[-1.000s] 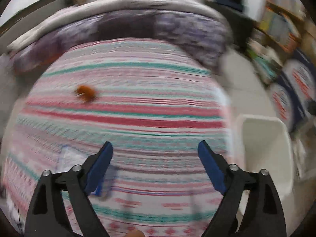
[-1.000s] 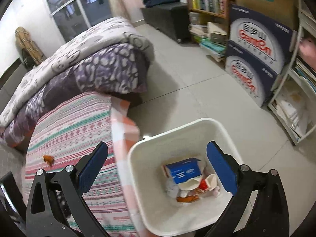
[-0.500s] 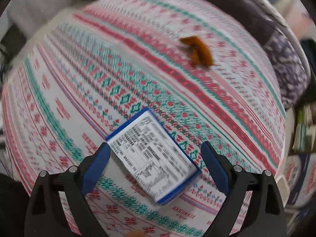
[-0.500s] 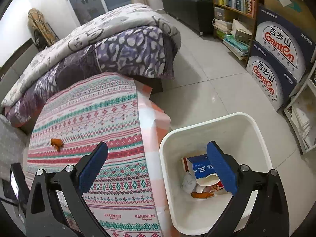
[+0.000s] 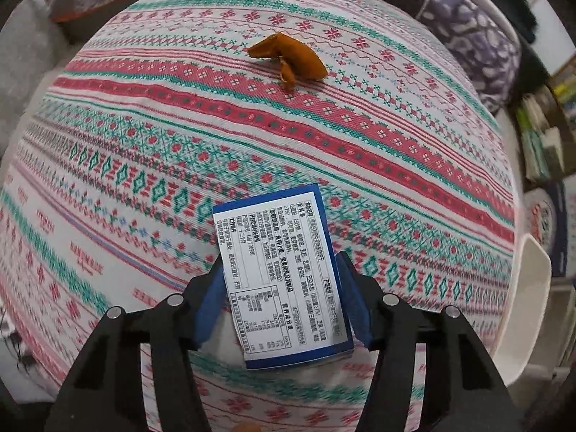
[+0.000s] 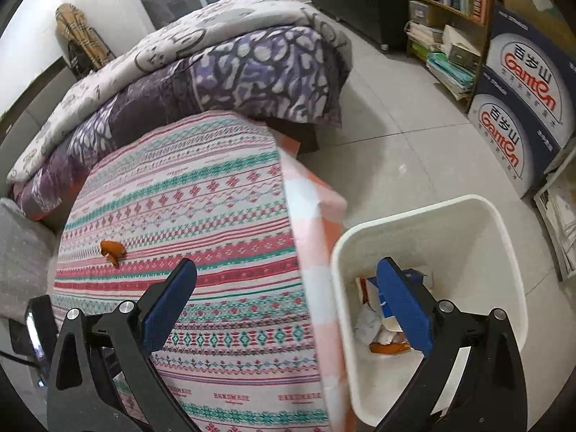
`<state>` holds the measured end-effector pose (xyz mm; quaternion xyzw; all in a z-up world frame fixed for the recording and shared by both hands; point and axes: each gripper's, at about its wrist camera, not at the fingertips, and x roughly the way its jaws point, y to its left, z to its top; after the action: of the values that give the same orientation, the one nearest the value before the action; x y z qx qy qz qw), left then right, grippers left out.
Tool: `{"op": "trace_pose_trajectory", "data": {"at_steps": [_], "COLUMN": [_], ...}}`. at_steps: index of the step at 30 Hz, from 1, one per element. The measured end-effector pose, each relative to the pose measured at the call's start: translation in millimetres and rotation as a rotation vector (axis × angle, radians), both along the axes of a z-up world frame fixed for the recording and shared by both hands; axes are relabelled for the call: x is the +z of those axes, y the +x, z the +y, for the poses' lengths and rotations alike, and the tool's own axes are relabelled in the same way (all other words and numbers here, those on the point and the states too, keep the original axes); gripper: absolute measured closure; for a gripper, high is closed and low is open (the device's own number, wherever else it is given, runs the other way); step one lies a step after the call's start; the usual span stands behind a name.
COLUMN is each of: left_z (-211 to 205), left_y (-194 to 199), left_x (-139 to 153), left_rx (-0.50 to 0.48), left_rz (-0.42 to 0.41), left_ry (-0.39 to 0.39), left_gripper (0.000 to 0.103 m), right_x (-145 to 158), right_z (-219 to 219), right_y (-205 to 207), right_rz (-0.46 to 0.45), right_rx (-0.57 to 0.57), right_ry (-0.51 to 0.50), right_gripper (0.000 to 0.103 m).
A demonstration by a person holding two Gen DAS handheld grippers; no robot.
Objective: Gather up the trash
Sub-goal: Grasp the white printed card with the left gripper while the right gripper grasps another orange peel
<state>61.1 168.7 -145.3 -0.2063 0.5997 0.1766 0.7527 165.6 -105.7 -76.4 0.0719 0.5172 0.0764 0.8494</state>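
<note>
A blue carton with a white printed label [image 5: 277, 270] lies flat on the patterned tablecloth [image 5: 180, 136]. My left gripper [image 5: 280, 257] points down over it. Its jaws are closing, the carton is between them, and both blue pads [image 5: 210, 298] touch its long sides. Farther off on the cloth lies an orange peel [image 5: 288, 59], also seen as the peel [image 6: 112, 250] in the right wrist view. My right gripper [image 6: 286, 262] hangs open and holds nothing, above the table's right edge and the white bin [image 6: 468, 201]. The bin holds a blue carton and other scraps [image 6: 381, 320].
The bin stands on the tiled floor [image 6: 396, 151] just right of the table. A bed with purple and grey quilts [image 6: 234, 61] lies behind the table. Bookshelves [image 6: 446, 10] and stacked printed cardboard boxes [image 6: 518, 108] line the right wall.
My left gripper swung down over the blue carton and its jaws narrowed from wide apart onto the carton's sides. The right gripper drifted left from above the bin toward the table edge.
</note>
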Motion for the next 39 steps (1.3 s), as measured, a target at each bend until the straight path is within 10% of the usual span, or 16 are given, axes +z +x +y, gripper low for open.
{"op": "trace_pose_trajectory", "data": {"at_steps": [15,31,36,39], "left_z": [113.7,160.3,167.1,168.9], "left_y": [-33.5,-33.5,-34.6,-35.0], "left_x": [40.9,35.4,31.4,31.1], "left_rx": [0.070,0.202,0.225,0.233], "left_rz": [-0.174,-0.204,-0.197,-0.199], "left_ry": [0.245,0.211,0.181,0.180], "left_gripper": [0.045,0.045,0.045,0.045], "right_x": [-38.8,-69.9,-82.3,-81.2], "right_z": [113.1,282.9,292.6,293.2], "right_y": [6.9,16.1,26.5,25.6], "right_rz": [0.049,-0.034,-0.001,-0.020], "right_rx": [0.127,0.490,0.483,0.488], "right_ry": [-0.028,-0.022,-0.040,-0.054], "right_gripper": [0.007,0.009,0.034,0.066]}}
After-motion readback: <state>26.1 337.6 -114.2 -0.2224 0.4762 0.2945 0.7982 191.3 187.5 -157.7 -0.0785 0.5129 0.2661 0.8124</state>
